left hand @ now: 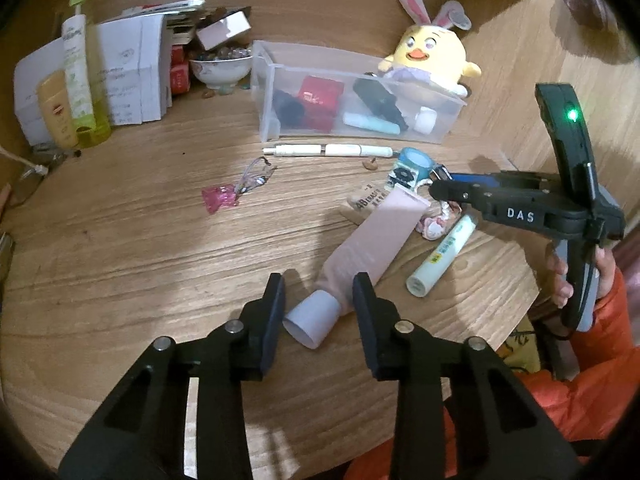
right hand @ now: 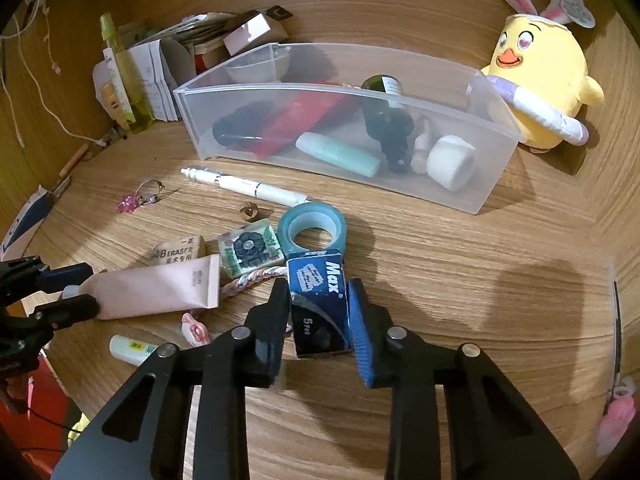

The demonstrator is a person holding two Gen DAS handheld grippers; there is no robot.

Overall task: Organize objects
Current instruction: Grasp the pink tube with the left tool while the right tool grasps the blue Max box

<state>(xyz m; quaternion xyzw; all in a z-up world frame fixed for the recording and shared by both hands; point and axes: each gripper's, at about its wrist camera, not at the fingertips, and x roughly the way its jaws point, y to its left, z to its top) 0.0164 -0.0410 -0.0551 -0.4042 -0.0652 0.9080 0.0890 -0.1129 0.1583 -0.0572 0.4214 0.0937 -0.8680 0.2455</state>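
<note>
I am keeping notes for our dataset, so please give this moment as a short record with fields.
surface: wooden table
left gripper: shut on pink tube near its white cap
right gripper: shut on blue Max box
clear bin: holds teal tube, dark bottle, red item
loose: tape roll, white pen, eraser

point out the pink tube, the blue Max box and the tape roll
pink tube [left hand: 376, 240]: left wrist view, middle of the body.
blue Max box [right hand: 320, 280]: right wrist view, printed top face.
tape roll [right hand: 316, 220]: right wrist view, upper rim of the ring.
</note>
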